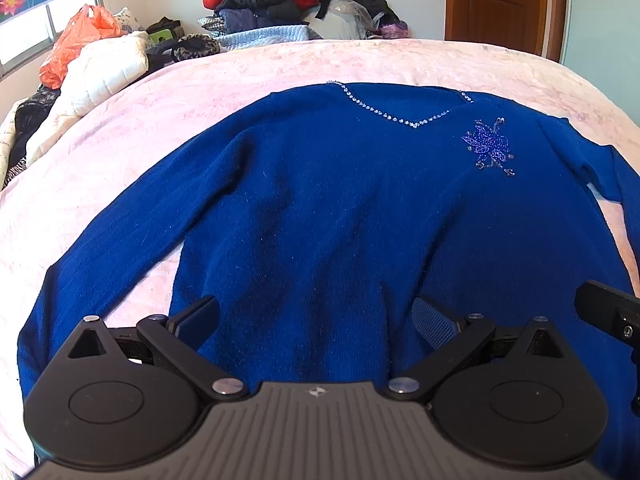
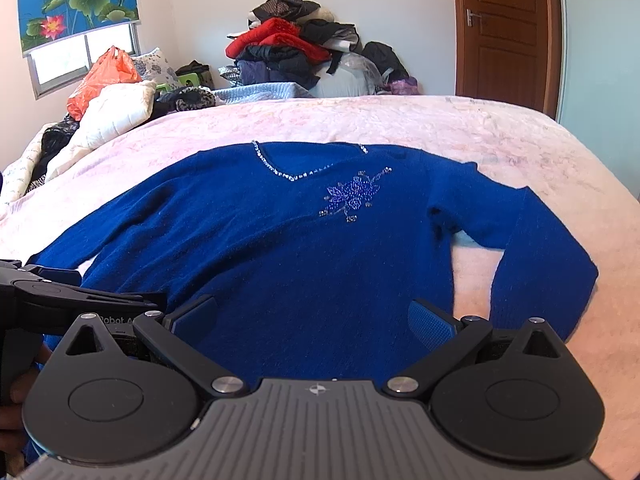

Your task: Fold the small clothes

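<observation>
A royal-blue V-neck sweater [image 1: 340, 208] with a beaded neckline and a beaded flower on the chest lies flat, face up, on the pink bedspread [image 1: 120, 128]. Both sleeves are spread out to the sides. My left gripper [image 1: 316, 320] is open, its jaws wide apart just above the sweater's lower hem area. My right gripper [image 2: 312, 320] is open too, over the hem a little further right on the sweater [image 2: 300, 248]. The right sleeve [image 2: 548, 248] bends back toward me. The right gripper's side shows at the right edge of the left wrist view [image 1: 608, 316].
A heap of clothes [image 2: 296, 52] is piled against the far wall. A white quilt [image 2: 116, 116] and an orange plastic bag [image 2: 104, 76] lie at the bed's far left. A wooden door [image 2: 508, 32] stands at the right.
</observation>
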A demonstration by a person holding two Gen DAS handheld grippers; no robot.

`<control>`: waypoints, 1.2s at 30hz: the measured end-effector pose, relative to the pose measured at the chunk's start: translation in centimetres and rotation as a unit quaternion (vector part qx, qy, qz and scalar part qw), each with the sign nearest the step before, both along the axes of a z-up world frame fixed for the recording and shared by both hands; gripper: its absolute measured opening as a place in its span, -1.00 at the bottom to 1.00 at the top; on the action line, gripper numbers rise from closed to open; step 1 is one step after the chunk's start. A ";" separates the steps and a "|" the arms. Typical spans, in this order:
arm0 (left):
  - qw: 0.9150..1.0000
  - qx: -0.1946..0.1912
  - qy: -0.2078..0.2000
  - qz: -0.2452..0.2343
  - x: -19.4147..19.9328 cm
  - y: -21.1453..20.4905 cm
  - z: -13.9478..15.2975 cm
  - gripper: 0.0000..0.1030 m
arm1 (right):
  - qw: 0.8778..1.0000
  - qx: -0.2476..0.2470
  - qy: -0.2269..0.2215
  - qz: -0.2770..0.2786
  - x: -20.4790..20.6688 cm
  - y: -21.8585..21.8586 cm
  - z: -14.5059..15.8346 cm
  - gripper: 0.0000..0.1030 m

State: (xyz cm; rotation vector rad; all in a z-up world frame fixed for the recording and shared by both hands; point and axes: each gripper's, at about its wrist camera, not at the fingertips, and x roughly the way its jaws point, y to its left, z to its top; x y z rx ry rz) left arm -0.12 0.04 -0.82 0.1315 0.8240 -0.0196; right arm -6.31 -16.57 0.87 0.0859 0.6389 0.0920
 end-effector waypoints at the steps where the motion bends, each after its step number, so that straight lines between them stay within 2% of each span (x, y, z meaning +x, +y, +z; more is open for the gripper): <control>1: 1.000 -0.001 0.000 0.000 0.0 0.0 0.0 1.00 | 1.000 0.000 -0.002 0.002 -0.1 0.0 0.0 0.99; 10: 1.000 0.000 -0.001 -0.001 -0.1 0.0 0.0 1.00 | 0.999 0.038 0.011 0.011 0.1 -0.7 0.0 0.99; 19: 1.000 0.002 0.001 -0.001 0.0 -0.1 -0.2 1.00 | 1.000 -0.003 -0.001 0.017 -0.4 0.4 0.0 0.99; 27: 1.000 0.003 0.006 0.000 0.1 -0.2 -0.3 1.00 | 1.000 0.001 -0.010 0.018 -0.8 -0.4 0.2 0.98; 31: 1.000 0.006 0.007 -0.002 0.1 -0.3 -0.5 1.00 | 0.999 -0.019 -0.027 0.011 -1.3 -0.7 0.4 0.95; 36: 1.000 0.004 0.012 -0.005 0.1 -0.7 -0.6 1.00 | 1.000 -0.005 -0.022 0.005 -1.3 -1.6 0.2 0.87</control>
